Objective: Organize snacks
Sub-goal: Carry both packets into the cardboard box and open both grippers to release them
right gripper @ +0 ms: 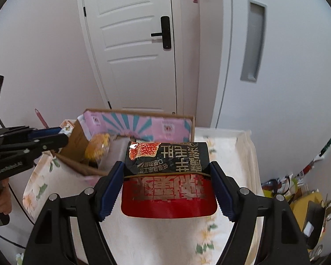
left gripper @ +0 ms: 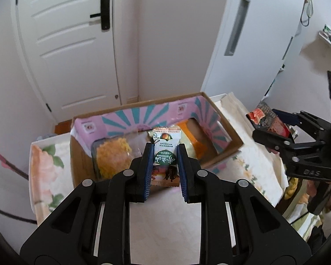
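Two wrist views of a snack-sorting task in progress. The left gripper was closed on a small green-and-white sachet, its blue pads pressing both long edges, and it held the sachet over the near edge of the cardboard box with the pink-and-teal lining. In the left wrist view the box lay at 12 o'clock from that gripper. Inside it were a clear pack of yellow crumbly snack at 10 o'clock and an orange-wrapped item at 1 o'clock. The right gripper was shut on a black-and-red snack bag, the pads set against its two sides, above the floral cloth covering the counter. In the right wrist view the box stood at 11 o'clock from that gripper, near but apart from the bag.

Judged progress: at least two snacks were already boxed and two more were held but not yet released. No loose snacks showed on the visible part of the cloth, so the sorting appeared close to completion, with both placements remaining
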`<state>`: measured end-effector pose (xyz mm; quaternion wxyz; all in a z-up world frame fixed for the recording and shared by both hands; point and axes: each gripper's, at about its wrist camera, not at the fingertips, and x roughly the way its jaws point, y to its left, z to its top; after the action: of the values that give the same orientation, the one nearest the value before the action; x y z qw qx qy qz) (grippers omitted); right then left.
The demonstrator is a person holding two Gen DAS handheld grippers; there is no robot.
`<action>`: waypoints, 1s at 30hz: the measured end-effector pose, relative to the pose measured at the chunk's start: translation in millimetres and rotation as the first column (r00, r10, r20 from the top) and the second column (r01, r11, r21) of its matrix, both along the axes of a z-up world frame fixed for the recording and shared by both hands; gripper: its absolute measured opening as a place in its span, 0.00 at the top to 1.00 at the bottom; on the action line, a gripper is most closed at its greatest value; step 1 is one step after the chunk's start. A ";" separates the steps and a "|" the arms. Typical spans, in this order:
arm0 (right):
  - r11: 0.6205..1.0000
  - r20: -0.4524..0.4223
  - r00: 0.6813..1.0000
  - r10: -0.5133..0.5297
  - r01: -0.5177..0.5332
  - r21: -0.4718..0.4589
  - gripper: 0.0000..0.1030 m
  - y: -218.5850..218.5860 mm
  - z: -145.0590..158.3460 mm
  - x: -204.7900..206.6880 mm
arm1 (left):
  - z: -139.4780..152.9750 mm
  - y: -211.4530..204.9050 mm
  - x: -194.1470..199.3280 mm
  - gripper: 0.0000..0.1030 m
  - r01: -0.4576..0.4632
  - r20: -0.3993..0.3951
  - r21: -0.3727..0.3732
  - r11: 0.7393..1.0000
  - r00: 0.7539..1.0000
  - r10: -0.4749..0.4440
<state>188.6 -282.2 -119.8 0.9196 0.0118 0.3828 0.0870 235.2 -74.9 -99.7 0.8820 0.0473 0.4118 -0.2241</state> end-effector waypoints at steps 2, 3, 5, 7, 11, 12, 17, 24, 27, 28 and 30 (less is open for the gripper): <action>1.000 -0.009 1.000 -0.010 0.010 0.013 0.30 3.7 3.5 11.2 | -4.9 1.6 19.7 0.82 0.003 -0.021 0.003 1.000 1.000 -0.003; 1.000 -0.014 1.000 -0.010 0.011 0.026 0.30 4.9 4.9 17.4 | -7.8 2.4 29.3 0.82 0.001 -0.033 0.006 1.000 0.999 -0.001; 0.999 -0.025 1.000 -0.011 0.012 0.042 0.30 10.1 5.7 30.5 | -14.0 3.3 46.8 0.82 -0.004 -0.058 0.017 1.000 0.998 0.005; 0.999 -0.032 0.999 -0.012 0.013 0.043 0.30 15.5 5.1 43.6 | -21.4 3.3 60.7 0.82 -0.002 -0.076 0.031 1.000 0.997 0.004; 0.998 -0.049 0.999 -0.019 0.022 0.057 0.30 23.5 2.0 62.6 | -40.4 0.8 83.8 0.82 0.027 -0.115 0.064 0.998 0.993 -0.020; 0.998 -0.055 0.998 -0.023 0.026 0.059 0.30 25.6 0.0 67.1 | -44.8 0.2 87.6 0.82 0.036 -0.126 0.067 0.997 0.992 -0.028; 0.996 -0.091 0.995 -0.048 0.055 0.072 0.30 32.9 -12.5 82.5 | -62.2 -8.1 94.4 0.35 0.102 -0.139 0.091 0.991 0.986 -0.089; 0.992 -0.132 0.988 -0.081 0.093 0.087 0.30 33.3 -26.1 88.7 | -59.4 -7.8 84.4 0.01 0.111 -0.075 0.124 0.986 0.992 -0.102; 0.991 -0.153 0.985 -0.075 0.090 0.094 0.30 32.8 -29.8 97.0 | -55.5 3.7 79.3 0.01 0.077 -0.068 0.135 0.988 0.995 -0.068; 0.992 -0.158 0.985 -0.072 0.087 0.093 0.30 34.6 -30.7 98.7 | -52.5 9.2 76.3 0.01 0.063 -0.065 0.133 0.989 0.996 -0.055; 0.993 -0.169 0.984 -0.061 0.077 0.092 0.30 36.3 -32.1 103.9 | -47.6 18.9 70.8 0.01 0.042 -0.054 0.131 0.990 0.998 -0.035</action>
<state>292.5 -245.8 -151.9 0.8854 0.0777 0.4526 0.0725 306.0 -56.0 -147.3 0.8616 0.1078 0.4473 -0.2146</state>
